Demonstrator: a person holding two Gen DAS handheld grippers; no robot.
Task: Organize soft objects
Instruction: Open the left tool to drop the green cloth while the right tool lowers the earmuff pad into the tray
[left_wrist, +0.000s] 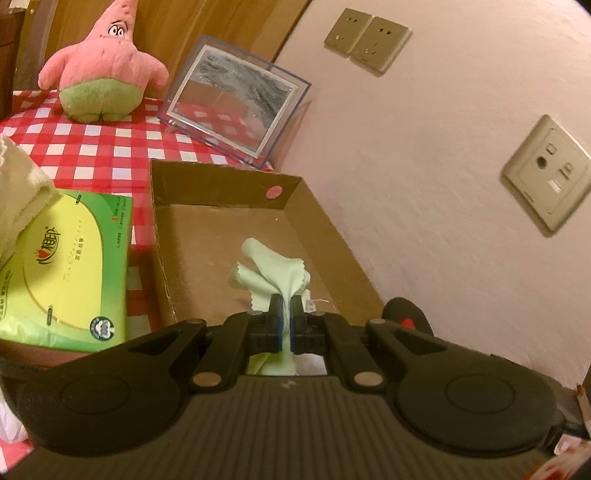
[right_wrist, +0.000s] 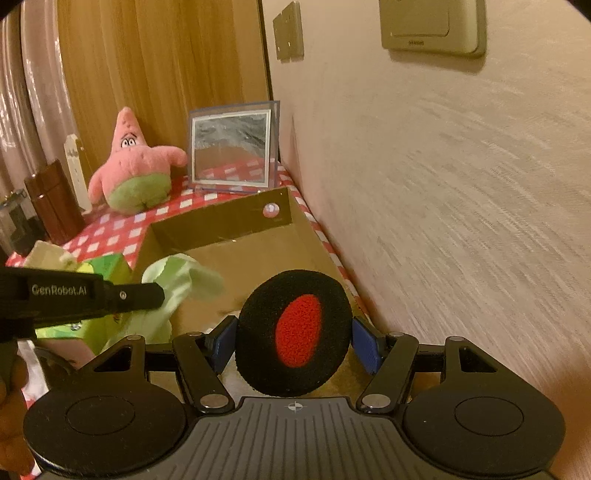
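Observation:
My left gripper (left_wrist: 285, 306) is shut on a pale green cloth (left_wrist: 275, 275) and holds it over the open cardboard box (left_wrist: 221, 236). My right gripper (right_wrist: 293, 332) is shut on a round black foam pad with a red centre (right_wrist: 295, 332), held above the near end of the same box (right_wrist: 236, 254). The left gripper (right_wrist: 147, 295) with the green cloth (right_wrist: 181, 277) shows at the left of the right wrist view. A pink and green starfish plush (left_wrist: 103, 70) sits on the checked tablecloth behind the box; it also shows in the right wrist view (right_wrist: 136, 166).
A green tissue pack (left_wrist: 66, 273) with a cream cloth (left_wrist: 22, 188) on it lies left of the box. A framed mirror (left_wrist: 236, 99) leans behind the box. The wall with sockets (left_wrist: 546, 173) runs close along the right. A brown canister (right_wrist: 51, 203) stands far left.

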